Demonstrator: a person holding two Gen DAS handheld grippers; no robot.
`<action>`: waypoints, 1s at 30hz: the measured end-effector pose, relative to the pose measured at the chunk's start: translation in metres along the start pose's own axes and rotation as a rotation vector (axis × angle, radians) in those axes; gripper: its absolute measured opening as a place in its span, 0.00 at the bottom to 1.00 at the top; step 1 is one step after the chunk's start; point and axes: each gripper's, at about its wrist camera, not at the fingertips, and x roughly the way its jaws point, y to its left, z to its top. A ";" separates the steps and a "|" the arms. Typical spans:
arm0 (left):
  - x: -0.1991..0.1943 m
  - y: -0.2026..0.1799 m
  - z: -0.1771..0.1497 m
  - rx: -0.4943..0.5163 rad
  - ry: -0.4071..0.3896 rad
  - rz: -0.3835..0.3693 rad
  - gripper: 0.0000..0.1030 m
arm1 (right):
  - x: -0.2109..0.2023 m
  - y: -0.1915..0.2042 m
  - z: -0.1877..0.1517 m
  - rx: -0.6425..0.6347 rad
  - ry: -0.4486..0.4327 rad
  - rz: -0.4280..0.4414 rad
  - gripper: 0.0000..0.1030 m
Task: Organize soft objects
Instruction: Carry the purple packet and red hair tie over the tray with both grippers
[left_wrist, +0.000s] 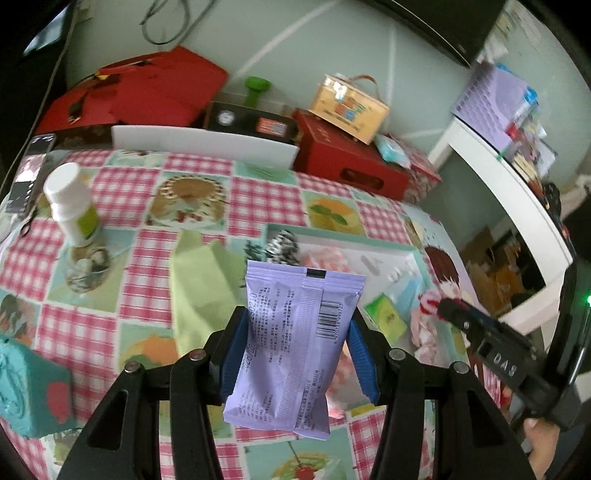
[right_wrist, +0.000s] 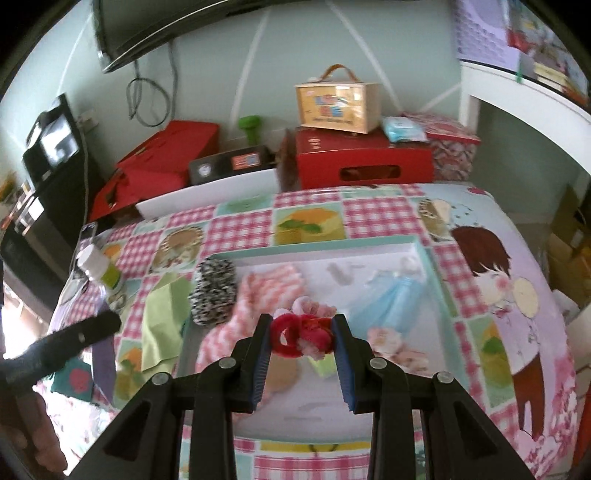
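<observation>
My left gripper (left_wrist: 297, 325) is shut on a purple snack packet (left_wrist: 291, 343) and holds it above the checked tablecloth, just left of the teal-rimmed white tray (left_wrist: 369, 240). My right gripper (right_wrist: 301, 332) is shut on a red and pink fluffy toy (right_wrist: 303, 334) above the tray (right_wrist: 424, 258). In the tray lie a black-and-white knitted piece (right_wrist: 214, 291), a pink striped cloth (right_wrist: 255, 299), a blue cloth (right_wrist: 391, 299) and a pink fluffy item (right_wrist: 388, 343). The right gripper also shows in the left wrist view (left_wrist: 443, 306). A light green cloth (left_wrist: 203, 291) lies left of the tray.
A white bottle (left_wrist: 72, 203) stands at the left. A teal box (left_wrist: 29, 391) sits at the near left. Red boxes (left_wrist: 351, 162), a yellow case (left_wrist: 349, 107) and a white tray (left_wrist: 203, 142) line the far edge. A small green box (left_wrist: 386, 315) lies near the tray.
</observation>
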 end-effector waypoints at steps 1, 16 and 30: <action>0.003 -0.004 -0.001 0.010 0.006 -0.002 0.52 | 0.000 -0.003 0.000 0.007 0.000 -0.005 0.33; 0.041 -0.032 -0.011 0.088 0.042 -0.013 0.53 | 0.022 -0.014 -0.008 0.004 0.070 -0.041 0.34; 0.075 -0.034 -0.022 0.089 0.117 0.016 0.53 | 0.049 -0.009 -0.021 -0.031 0.198 -0.083 0.35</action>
